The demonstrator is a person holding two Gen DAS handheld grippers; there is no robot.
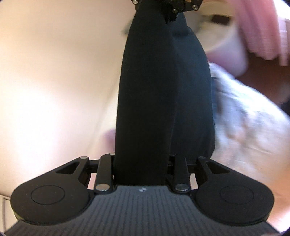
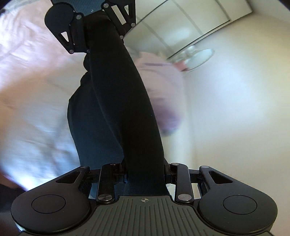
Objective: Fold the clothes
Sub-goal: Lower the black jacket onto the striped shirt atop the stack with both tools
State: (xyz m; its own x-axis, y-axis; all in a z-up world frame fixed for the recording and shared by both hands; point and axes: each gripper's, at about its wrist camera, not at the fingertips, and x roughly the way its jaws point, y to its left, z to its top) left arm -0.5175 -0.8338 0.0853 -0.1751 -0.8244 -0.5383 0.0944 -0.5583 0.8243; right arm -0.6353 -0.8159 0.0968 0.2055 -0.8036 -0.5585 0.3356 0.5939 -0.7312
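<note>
A black garment (image 1: 159, 94) hangs stretched in the air between my two grippers. In the left wrist view its end is bunched in my left gripper (image 1: 141, 168), whose jaws are shut on it, the fingertips buried in cloth. The cloth runs up to my right gripper (image 1: 170, 7) at the top edge. In the right wrist view the same garment (image 2: 117, 109) leaves my right gripper (image 2: 145, 174), also shut on it, and reaches my left gripper (image 2: 87, 23) at the upper left. One fold sags to the side in each view.
Everything behind is motion-blurred. A bed with a pale patterned cover (image 1: 253, 123) lies below, pink curtains (image 1: 262, 27) hang at the back, and white cupboard doors (image 2: 190, 23) and a plain wall (image 2: 235, 118) stand on the other side. A pink blurred shape (image 2: 163, 87) lies near the garment.
</note>
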